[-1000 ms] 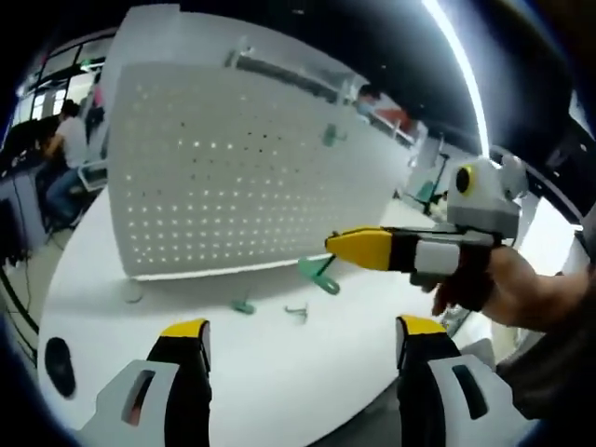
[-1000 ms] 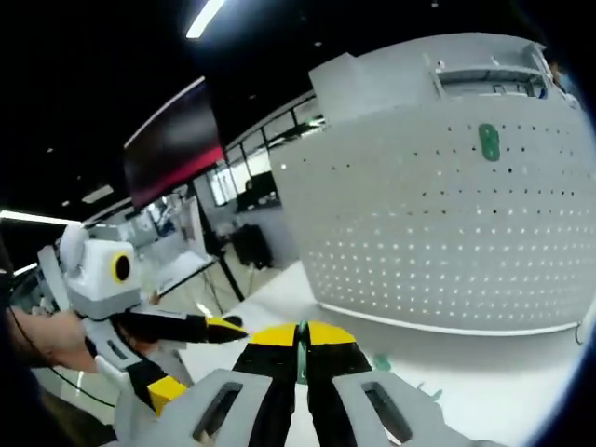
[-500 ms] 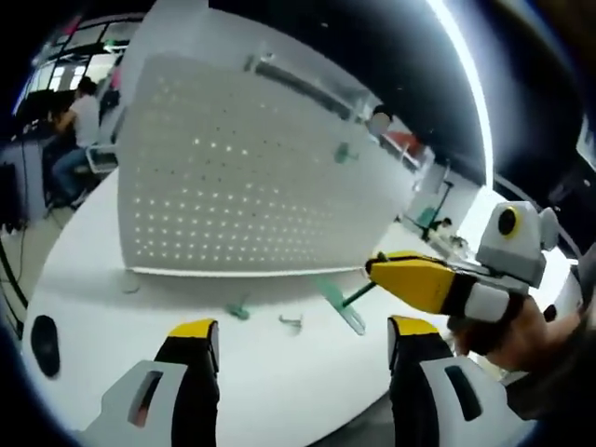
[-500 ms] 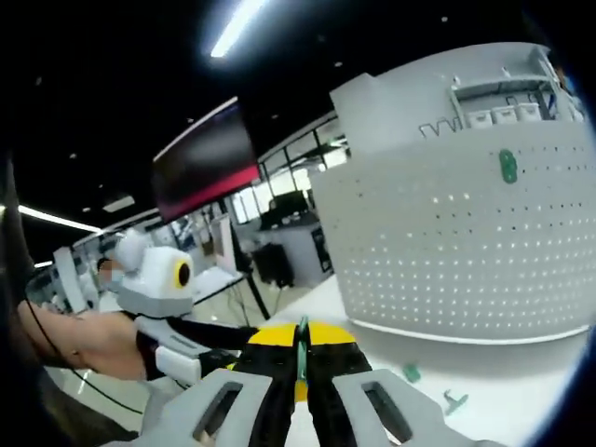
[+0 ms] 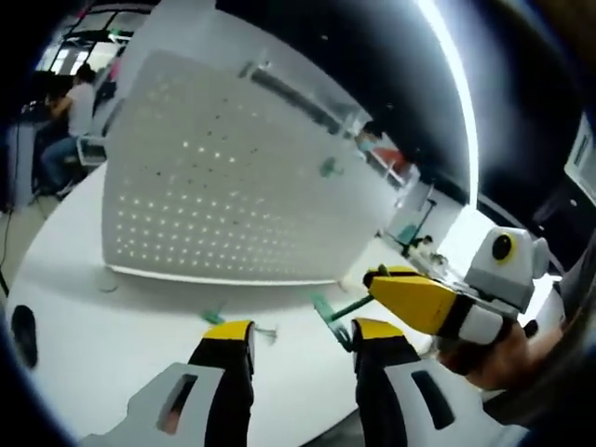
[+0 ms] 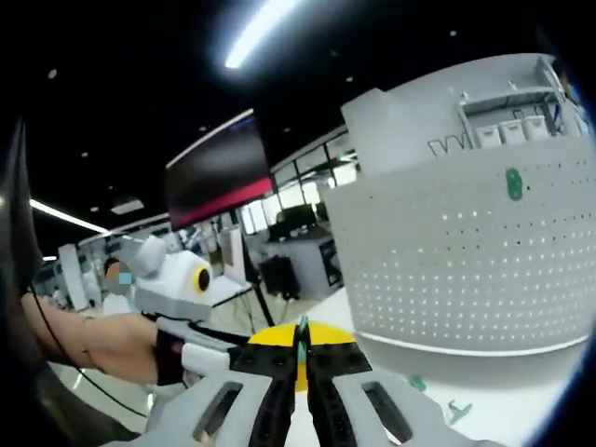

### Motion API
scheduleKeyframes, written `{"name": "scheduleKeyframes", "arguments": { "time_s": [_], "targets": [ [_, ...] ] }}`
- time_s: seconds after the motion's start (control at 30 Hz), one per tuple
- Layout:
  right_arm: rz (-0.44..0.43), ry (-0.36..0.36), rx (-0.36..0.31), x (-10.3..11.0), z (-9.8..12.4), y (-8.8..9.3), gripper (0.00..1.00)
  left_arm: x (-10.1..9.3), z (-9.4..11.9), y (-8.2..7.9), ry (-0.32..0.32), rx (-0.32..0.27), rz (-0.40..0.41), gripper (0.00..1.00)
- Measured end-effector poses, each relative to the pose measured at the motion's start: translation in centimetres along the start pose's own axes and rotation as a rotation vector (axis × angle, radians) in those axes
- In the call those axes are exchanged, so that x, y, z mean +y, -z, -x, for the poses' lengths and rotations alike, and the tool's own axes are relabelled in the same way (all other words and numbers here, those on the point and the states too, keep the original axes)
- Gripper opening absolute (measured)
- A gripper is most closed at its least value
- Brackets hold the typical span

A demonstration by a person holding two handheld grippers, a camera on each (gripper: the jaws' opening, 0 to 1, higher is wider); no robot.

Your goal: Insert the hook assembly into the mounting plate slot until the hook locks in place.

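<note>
A white perforated mounting plate (image 5: 233, 186) stands upright on the white table (image 5: 84, 345), with one green hook (image 5: 328, 168) fixed high on its right side. My right gripper (image 5: 380, 281) comes in from the right, shut on a green hook assembly (image 5: 331, 312) that hangs low in front of the plate, just above my left gripper (image 5: 303, 333). The left one is open, with nothing between its jaws. In the right gripper view, my right gripper (image 6: 300, 346) pinches the thin green hook assembly (image 6: 301, 331); the plate (image 6: 466, 270) and its hook (image 6: 512, 183) lie to the right.
Small loose green pieces (image 5: 216, 318) lie on the table near the plate's foot, also seen as green pieces (image 6: 416, 383). A black round object (image 5: 20, 331) sits at the table's left edge. A person (image 5: 70, 112) sits far left. A hand (image 6: 93, 340) holds the left gripper (image 6: 209, 343).
My left gripper's jaws have closed in but stay apart. The right gripper with the green hook assembly has come lower and closer to the left jaws. Both views have shifted.
</note>
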State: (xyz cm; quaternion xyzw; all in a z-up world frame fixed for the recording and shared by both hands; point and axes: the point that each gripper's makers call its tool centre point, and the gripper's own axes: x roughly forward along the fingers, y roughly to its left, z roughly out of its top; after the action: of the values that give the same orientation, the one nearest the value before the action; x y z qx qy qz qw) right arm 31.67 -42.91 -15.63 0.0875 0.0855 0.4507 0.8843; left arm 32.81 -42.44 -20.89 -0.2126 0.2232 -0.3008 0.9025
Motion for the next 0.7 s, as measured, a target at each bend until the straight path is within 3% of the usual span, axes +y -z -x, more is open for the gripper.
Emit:
{"name": "scheduleKeyframes", "arguments": {
  "time_s": [0.17,0.33,0.7],
  "targets": [
    [0.007,-0.002,-0.006,0.1,0.0,-0.1,0.00,-1.3,0.0,0.0,0.062,-0.006,0.033,0.22],
    [0.012,-0.002,-0.009,0.1,0.0,-0.2,0.00,-2.0,-0.1,0.0,0.099,-0.007,0.052,0.12],
    [0.028,0.003,0.001,-0.1,0.2,0.2,0.00,-2.2,-0.3,0.2,0.111,-0.001,0.059,0.06]
  ]
}}
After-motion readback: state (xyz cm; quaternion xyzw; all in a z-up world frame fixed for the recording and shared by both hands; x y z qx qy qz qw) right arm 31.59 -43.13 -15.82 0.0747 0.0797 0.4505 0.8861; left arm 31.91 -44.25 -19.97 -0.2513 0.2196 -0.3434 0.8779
